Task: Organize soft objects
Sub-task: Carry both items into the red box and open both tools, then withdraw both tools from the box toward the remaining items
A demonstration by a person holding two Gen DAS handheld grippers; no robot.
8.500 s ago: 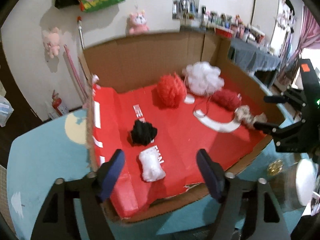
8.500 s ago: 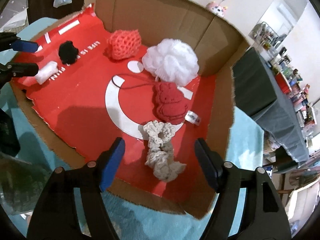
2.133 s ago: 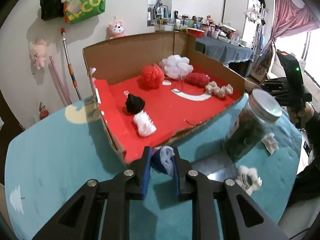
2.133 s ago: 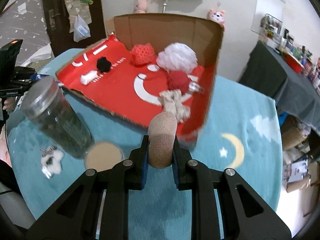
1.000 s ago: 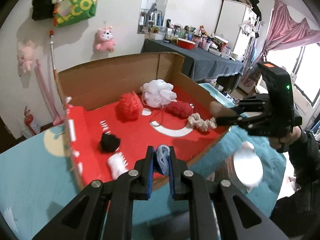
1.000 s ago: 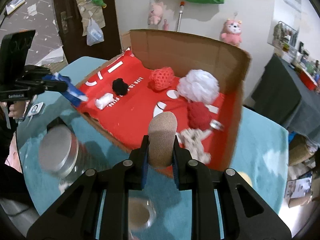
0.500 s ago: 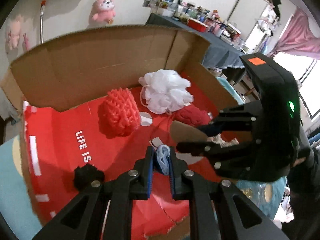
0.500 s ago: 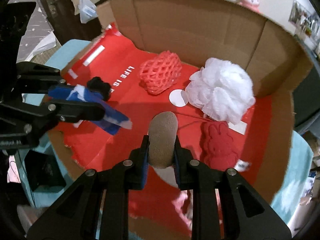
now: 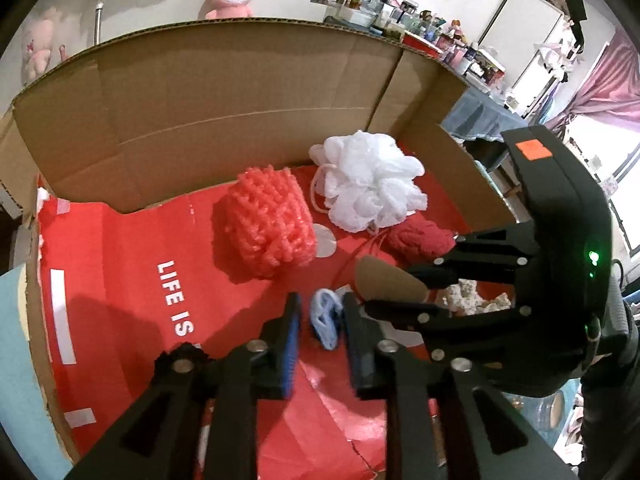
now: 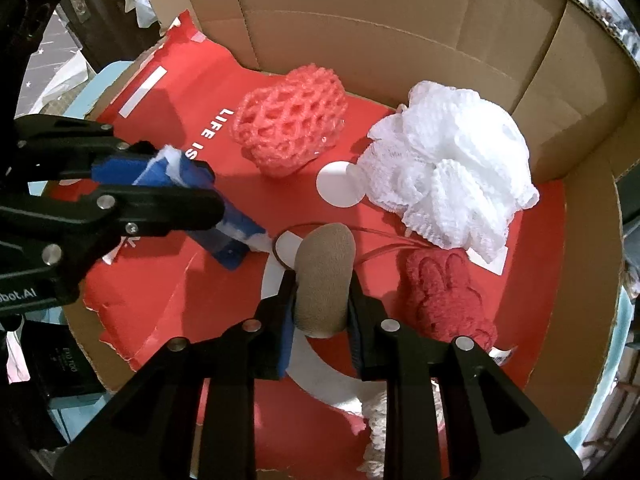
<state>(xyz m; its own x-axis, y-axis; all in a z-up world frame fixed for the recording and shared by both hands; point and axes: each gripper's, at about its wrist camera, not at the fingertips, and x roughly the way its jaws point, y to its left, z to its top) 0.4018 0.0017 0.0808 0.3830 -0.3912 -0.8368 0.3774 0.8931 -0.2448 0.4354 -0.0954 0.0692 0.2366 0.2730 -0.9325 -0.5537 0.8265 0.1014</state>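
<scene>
Over the red floor of the cardboard box, the left gripper has its jaws opening around a pale blue soft piece between them, while just beside it the right gripper pinches a tan sponge, in front of the coral net ball.

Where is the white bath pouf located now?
In the right wrist view, the white bath pouf lies right, near the cardboard box corner, between red foam net and red bunny.
</scene>
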